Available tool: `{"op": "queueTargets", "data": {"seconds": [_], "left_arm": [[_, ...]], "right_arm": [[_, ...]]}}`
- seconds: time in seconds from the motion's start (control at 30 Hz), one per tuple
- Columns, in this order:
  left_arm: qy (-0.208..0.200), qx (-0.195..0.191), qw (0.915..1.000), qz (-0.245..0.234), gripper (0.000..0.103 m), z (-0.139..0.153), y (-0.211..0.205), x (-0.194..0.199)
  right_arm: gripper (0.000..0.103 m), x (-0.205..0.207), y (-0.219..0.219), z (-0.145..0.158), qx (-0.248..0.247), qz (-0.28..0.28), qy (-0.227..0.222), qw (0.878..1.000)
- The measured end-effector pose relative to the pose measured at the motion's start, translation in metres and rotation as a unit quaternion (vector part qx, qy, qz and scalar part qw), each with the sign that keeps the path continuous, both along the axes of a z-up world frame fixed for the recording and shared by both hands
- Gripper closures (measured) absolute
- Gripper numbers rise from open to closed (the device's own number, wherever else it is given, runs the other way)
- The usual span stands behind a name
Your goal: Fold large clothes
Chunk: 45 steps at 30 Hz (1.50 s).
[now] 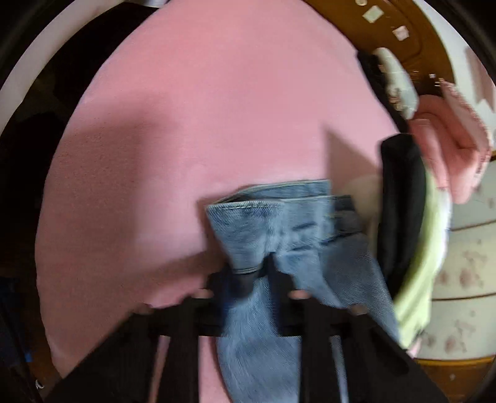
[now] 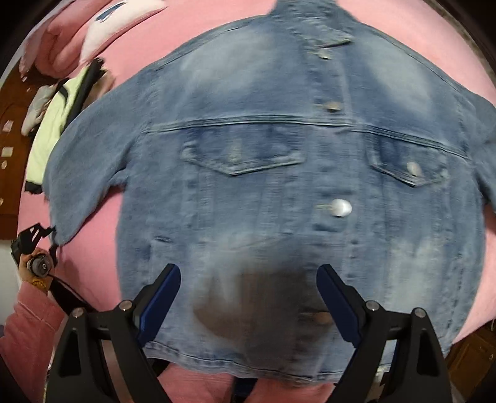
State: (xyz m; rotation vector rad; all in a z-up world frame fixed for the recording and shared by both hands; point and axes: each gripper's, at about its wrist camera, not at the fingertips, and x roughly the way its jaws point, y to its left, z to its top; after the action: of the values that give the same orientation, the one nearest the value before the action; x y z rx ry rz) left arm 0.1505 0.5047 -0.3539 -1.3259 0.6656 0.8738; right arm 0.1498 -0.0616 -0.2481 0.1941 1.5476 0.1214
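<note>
A light blue denim jacket [image 2: 263, 173] lies spread front up on the pink bed cover [image 2: 93, 257], collar far, hem near. My right gripper [image 2: 248, 297] is open, its blue-padded fingers [image 2: 164, 297] hovering over the jacket's lower front above the hem. My left gripper [image 1: 263, 272] is shut on the jacket's sleeve cuff [image 1: 266, 223], which bunches up between its black fingers above the pink cover [image 1: 186, 124]. The left gripper also shows in the right wrist view [image 2: 37, 248] at the left sleeve end.
A pile of clothes lies at the bed's edge: a black garment [image 1: 400, 198], a pale green one [image 1: 418, 263] and a pink one [image 1: 449, 148]. A brown wooden headboard [image 1: 387, 21] stands behind. The pile also shows in the right wrist view [image 2: 55, 117].
</note>
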Motion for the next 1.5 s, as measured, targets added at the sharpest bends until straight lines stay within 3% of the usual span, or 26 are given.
{"op": "queueTargets", "data": {"seconds": [0.1,0.17,0.23,0.3,0.4,0.43,0.47,0.53,0.57,0.6,0.67,0.73,0.8,0.87,0.9,0.93,1.0,1.07,1.13,1.23,1.3,1.4,1.5], "left_arm": [[-0.075,0.021,0.9967,-0.022,0.096,0.041,-0.013,-0.006],[-0.102,0.048,0.9924,-0.051,0.096,0.067,-0.024,-0.004],[-0.126,0.07,0.9853,-0.092,0.096,0.103,-0.043,0.003],[-0.164,0.094,0.9714,-0.144,0.096,0.142,-0.067,0.014],[-0.199,0.122,0.9457,-0.226,0.096,0.192,-0.095,0.027],[-0.218,0.133,0.9297,-0.265,0.096,0.208,-0.115,0.043],[-0.232,0.134,0.92,-0.286,0.096,0.221,-0.129,0.052],[-0.265,0.13,0.889,-0.35,0.096,0.241,-0.17,0.082],[-0.272,0.131,0.878,-0.371,0.096,0.246,-0.188,0.091],[-0.281,0.131,0.8618,-0.401,0.096,0.251,-0.213,0.105],[-0.284,0.118,0.8379,-0.451,0.096,0.253,-0.255,0.13],[-0.282,0.089,0.8115,-0.504,0.095,0.239,-0.304,0.153],[-0.262,0.076,0.7975,-0.538,0.095,0.222,-0.343,0.168],[-0.191,0.073,0.7939,-0.573,0.086,0.19,-0.392,0.187],[-0.154,0.071,0.7936,-0.584,0.071,0.175,-0.408,0.19],[-0.089,0.063,0.7896,-0.604,0.06,0.151,-0.43,0.2],[-0.016,0.041,0.7823,-0.621,0.051,0.12,-0.449,0.205],[0.039,0.034,0.7843,-0.618,0.04,0.107,-0.459,0.199],[0.065,0.037,0.7942,-0.603,0.029,0.101,-0.447,0.189],[0.108,0.06,0.7997,-0.587,0.021,0.098,-0.419,0.171],[0.144,0.081,0.7994,-0.578,0.02,0.085,-0.374,0.165],[0.203,0.103,0.7932,-0.565,0.02,0.074,-0.339,0.138],[0.236,0.107,0.8011,-0.54,0.02,0.068,-0.304,0.119]], "right_arm": [[0.013,0.004,0.022,0.008,-0.001,0.037,-0.023,0.999],[0.013,0.007,0.03,0.014,0.003,0.053,-0.04,0.998],[0.013,0.012,0.035,0.024,0.013,0.066,-0.064,0.996],[0.013,0.017,0.036,0.032,0.024,0.068,-0.081,0.994],[0.013,0.027,0.024,0.044,0.039,0.049,-0.1,0.993],[0.013,0.031,0.021,0.048,0.043,0.041,-0.103,0.993],[0.013,0.033,0.01,0.052,0.051,0.022,-0.112,0.992],[0.013,0.034,-0.013,0.056,0.06,-0.014,-0.124,0.99],[0.013,0.038,-0.021,0.057,0.062,-0.028,-0.127,0.99],[0.013,0.04,-0.036,0.059,0.064,-0.052,-0.132,0.988],[0.013,0.043,-0.056,0.059,0.064,-0.085,-0.139,0.985],[0.013,0.043,-0.083,0.06,0.057,-0.122,-0.148,0.98],[0.013,0.043,-0.113,0.057,0.047,-0.163,-0.158,0.973],[0.013,0.046,-0.137,0.048,0.047,-0.195,-0.16,0.967],[0.013,0.048,-0.149,0.041,0.052,-0.21,-0.155,0.964],[0.013,0.049,-0.159,0.035,0.057,-0.222,-0.149,0.962],[0.013,0.052,-0.178,0.018,0.079,-0.251,-0.132,0.956],[0.013,0.055,-0.189,0.002,0.111,-0.272,-0.111,0.949],[0.013,0.056,-0.189,-0.007,0.142,-0.28,-0.097,0.944],[0.013,0.065,-0.172,-0.024,0.185,-0.256,-0.063,0.947],[0.013,0.071,-0.155,-0.032,0.189,-0.241,-0.056,0.95],[0.013,0.089,-0.128,-0.044,0.195,-0.217,-0.061,0.955],[0.013,0.115,-0.098,-0.059,0.186,-0.183,-0.051,0.964]]}}
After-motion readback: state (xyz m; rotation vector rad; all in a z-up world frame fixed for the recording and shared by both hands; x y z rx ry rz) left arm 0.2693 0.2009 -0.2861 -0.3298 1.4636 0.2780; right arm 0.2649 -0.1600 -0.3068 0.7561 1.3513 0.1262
